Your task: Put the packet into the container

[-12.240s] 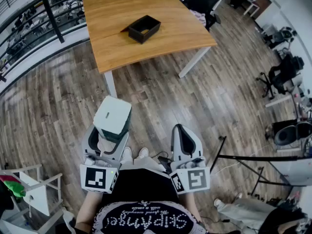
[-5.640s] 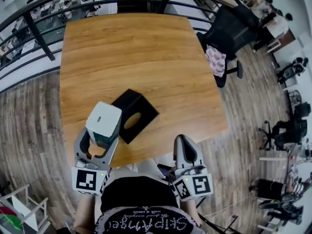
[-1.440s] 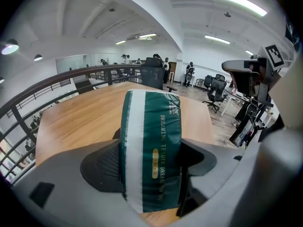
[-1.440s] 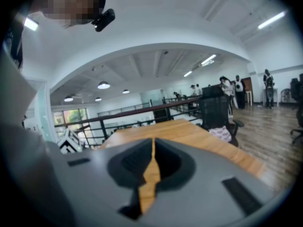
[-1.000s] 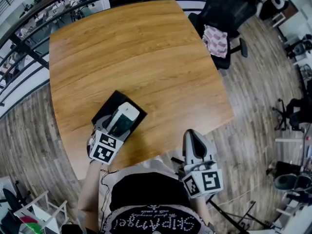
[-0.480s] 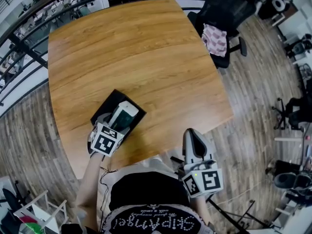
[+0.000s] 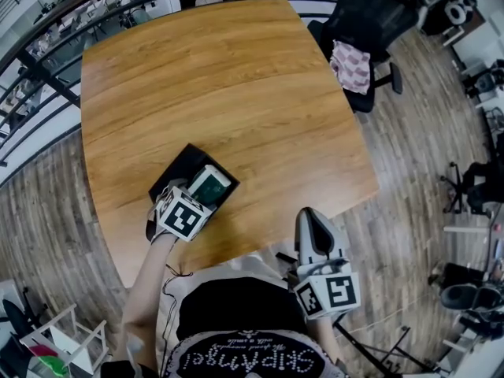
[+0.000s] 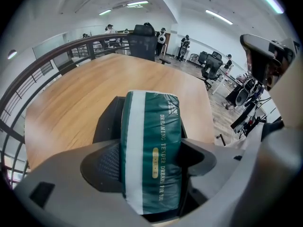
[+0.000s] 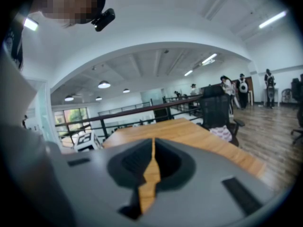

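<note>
The left gripper (image 7: 196,199) clamps its fingers on the green-and-white packet (image 7: 209,185), holding it over the black container (image 7: 176,172) near the table's (image 7: 236,77) near-left corner. The right gripper (image 7: 313,220) hangs beyond the near edge, fingers pressed together, empty.

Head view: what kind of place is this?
Probably an open-plan office, perhaps on an upper level: a large wooden table, a black office chair pulled up beside it, and a black railing along the floor's edge.
</note>
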Tool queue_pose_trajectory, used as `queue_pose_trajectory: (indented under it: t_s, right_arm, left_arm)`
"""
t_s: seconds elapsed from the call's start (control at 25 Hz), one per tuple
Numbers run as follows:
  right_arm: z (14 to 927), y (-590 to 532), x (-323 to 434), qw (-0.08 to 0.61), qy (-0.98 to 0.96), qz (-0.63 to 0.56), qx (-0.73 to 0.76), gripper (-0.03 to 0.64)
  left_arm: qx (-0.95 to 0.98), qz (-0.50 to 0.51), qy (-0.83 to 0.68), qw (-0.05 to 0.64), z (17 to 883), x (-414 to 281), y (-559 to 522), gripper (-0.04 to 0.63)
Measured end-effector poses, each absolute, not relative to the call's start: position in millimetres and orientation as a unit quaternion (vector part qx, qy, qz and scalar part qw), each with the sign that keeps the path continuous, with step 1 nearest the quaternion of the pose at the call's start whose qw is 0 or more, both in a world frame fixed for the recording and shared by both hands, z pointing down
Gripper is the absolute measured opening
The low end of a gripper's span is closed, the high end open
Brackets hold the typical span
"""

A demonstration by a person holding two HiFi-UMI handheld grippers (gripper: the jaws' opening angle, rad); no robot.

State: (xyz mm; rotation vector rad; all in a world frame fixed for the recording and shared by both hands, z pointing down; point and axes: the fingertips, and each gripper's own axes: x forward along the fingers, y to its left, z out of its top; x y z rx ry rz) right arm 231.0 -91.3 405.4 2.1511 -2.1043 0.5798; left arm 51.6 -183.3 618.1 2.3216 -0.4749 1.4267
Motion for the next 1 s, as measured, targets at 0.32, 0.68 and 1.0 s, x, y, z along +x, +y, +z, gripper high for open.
queue_pose_trajectory:
  t_s: [0.32,0.68,1.0]
  right_arm:
    - [409.2,-101.7,228.3,0.039,-0.697,0.189,0.691,0.038]
    - [409.9,-109.2,223.9,0.039,-0.710,0.191,0.676,0.038]
    - [406.3,-124.8,209.9,0.036,-0.741,0.181,0.645,0.038]
  left_arm:
    - [0.791,0.556,-0.157,0.201,625.0,52.6,-183.9,0.374]
    - [0.775,0.572,-0.185,0.197,634.4,55.4,-183.0,0.360]
    - [0.769,0.575,-0.202,0.196,641.9,57.1,-187.4,0.360]
